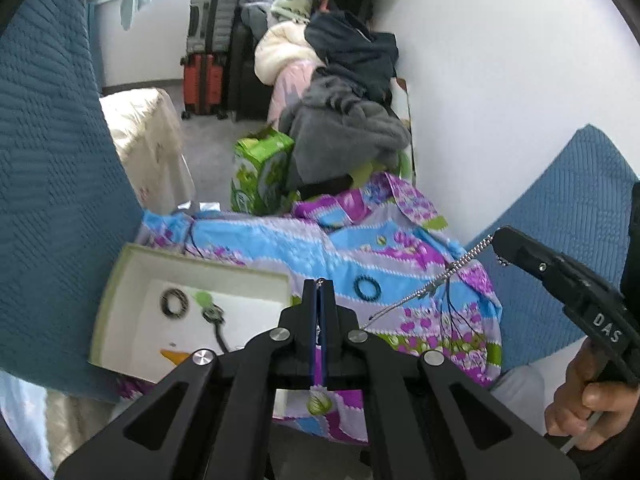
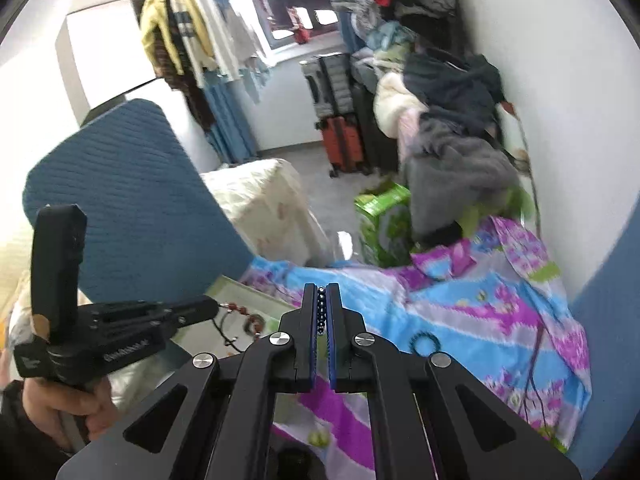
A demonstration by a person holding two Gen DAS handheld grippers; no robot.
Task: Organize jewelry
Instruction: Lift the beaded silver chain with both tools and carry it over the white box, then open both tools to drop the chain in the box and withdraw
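A silver chain (image 1: 448, 272) is seen stretched taut between the two grippers. In the left wrist view, one end is pinched in the left gripper (image 1: 319, 286), whose jaws are pressed together, and the chain runs up and to the right to the tip of the right gripper (image 1: 500, 240). In the right wrist view, the right gripper (image 2: 322, 292) is nearly closed on a short run of dark, round beads (image 2: 321, 312) held between its blue-lined fingers (image 2: 310, 320); whether these beads belong to the chain cannot be told.

Left of the left gripper, a shallow white box (image 1: 120, 280) with a pale green rim is lying on the floral cloth (image 1: 280, 240). Inside it, one dark beaded ring (image 1: 175, 303) and one dark cord with a green pendant (image 1: 210, 308) are seen. Just ahead and right of the left gripper, one black beaded ring (image 1: 367, 288) is lying flat on the cloth, under the chain. A thin dark cord (image 1: 450, 312) is also lying on the cloth to the right.

The cloth is thin, crumpled and printed in blue, purple and green. Both grippers are of black, rigid plastic with round metal pins.
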